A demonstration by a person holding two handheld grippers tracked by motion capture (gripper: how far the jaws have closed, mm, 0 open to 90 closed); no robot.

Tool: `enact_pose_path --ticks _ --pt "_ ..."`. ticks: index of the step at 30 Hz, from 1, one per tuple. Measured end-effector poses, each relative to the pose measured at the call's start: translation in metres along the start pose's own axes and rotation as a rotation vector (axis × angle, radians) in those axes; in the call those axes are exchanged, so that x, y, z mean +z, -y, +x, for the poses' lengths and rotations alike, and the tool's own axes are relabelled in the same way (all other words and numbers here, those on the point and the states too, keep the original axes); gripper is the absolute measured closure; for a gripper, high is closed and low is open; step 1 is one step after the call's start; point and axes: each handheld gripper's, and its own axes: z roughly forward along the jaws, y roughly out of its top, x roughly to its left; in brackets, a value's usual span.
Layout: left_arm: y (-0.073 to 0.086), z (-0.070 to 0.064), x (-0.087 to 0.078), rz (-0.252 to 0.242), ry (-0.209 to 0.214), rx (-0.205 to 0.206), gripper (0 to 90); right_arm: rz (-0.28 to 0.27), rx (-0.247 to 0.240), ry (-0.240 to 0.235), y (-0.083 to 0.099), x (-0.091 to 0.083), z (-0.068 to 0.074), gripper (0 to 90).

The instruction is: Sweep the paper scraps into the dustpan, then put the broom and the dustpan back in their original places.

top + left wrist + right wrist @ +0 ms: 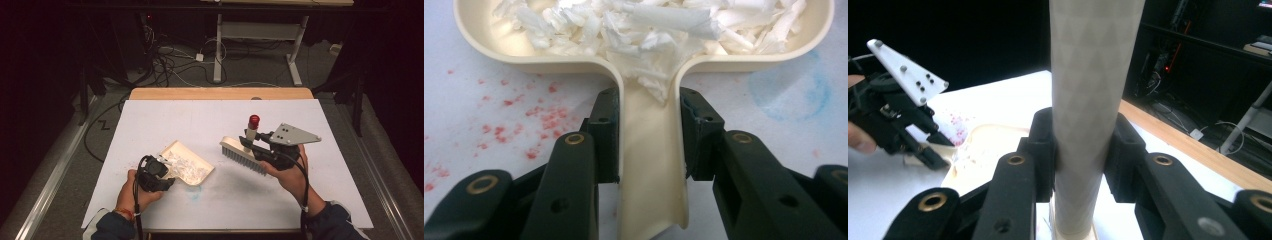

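Observation:
A cream dustpan (192, 165) full of white paper shreds (182, 167) lies on the white table, left of centre. My left gripper (157, 172) is shut on its handle (651, 165), which runs between the two jaws; the shreds (649, 25) pile up in the pan (484, 40) ahead. My right gripper (260, 145) is shut on the pale handle (1090, 100) of a brush (245, 156) with a red cap (254, 120). The brush hangs to the right of the pan, bristles down. The left gripper (928, 145) and the pan (988, 145) lie beyond it.
The white board (150, 120) covers a wooden table (220, 93). Red specks (524, 120) and a blue smear (789, 90) mark the surface near the pan. Cables and a desk frame (260, 45) stand on the floor beyond the far edge.

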Motion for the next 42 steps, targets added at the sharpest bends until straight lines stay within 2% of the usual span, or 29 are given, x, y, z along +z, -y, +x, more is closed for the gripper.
enact_pose_path --ticks 15,25,30,35,39,40,42 --pt "0.007 0.007 -0.004 -0.016 -0.019 -0.028 63.5 0.064 0.007 0.022 0.024 -0.052 -0.014 70.8" --pt "0.014 0.008 -0.004 -0.019 -0.04 -0.057 63.5 0.104 0.035 -0.002 0.04 -0.086 -0.021 70.8" --pt "0.014 0.01 -0.004 -0.023 -0.045 -0.069 63.5 0.096 0.054 -0.03 0.043 -0.101 -0.026 70.7" --pt "0.015 0.014 -0.005 -0.029 -0.053 -0.089 63.5 0.113 0.069 -0.065 0.043 -0.111 -0.029 70.7" --pt "0.016 0.019 -0.005 -0.035 -0.067 -0.102 63.4 0.142 0.063 -0.103 0.045 -0.112 -0.03 70.7" --pt "0.017 0.022 -0.005 -0.038 -0.076 -0.117 63.4 0.15 0.058 -0.114 0.046 -0.112 -0.031 70.7" --pt "0.017 0.026 -0.005 -0.043 -0.076 -0.132 63.4 0.163 0.061 -0.116 0.048 -0.111 -0.03 70.7"
